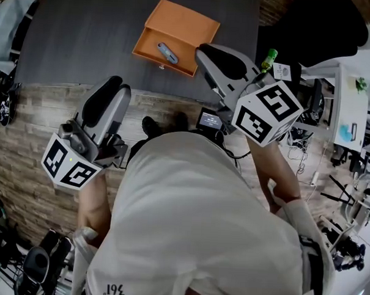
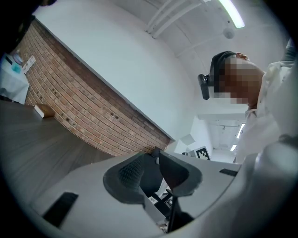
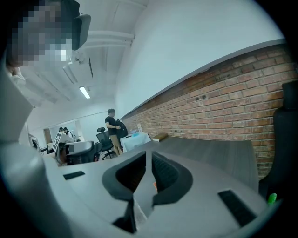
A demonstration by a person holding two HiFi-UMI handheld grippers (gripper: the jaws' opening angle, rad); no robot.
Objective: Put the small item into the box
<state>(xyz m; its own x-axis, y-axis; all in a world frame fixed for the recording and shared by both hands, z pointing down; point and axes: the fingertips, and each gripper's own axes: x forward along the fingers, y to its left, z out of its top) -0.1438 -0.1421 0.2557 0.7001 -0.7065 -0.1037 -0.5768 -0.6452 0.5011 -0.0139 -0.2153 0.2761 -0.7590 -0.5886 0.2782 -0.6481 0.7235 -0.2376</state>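
orange box (image 1: 178, 33) by the front edge of the dark grey table (image 1: 79, 41). the small item (image 1: 167, 52) is grey-blue. left gripper (image 1: 114, 84) and right gripper (image 1: 204, 52) both have light grey shells with black jaws. left cube (image 1: 68, 163) and right cube (image 1: 266, 112) are white with black square markers. the bottle (image 1: 269, 57) off the table's right edge is green. floor (image 1: 33, 119) has a brown-grey plank pattern. shirt (image 1: 194, 217) is white. brick wall (image 3: 242, 102) is red-brown with pale mortar lines.
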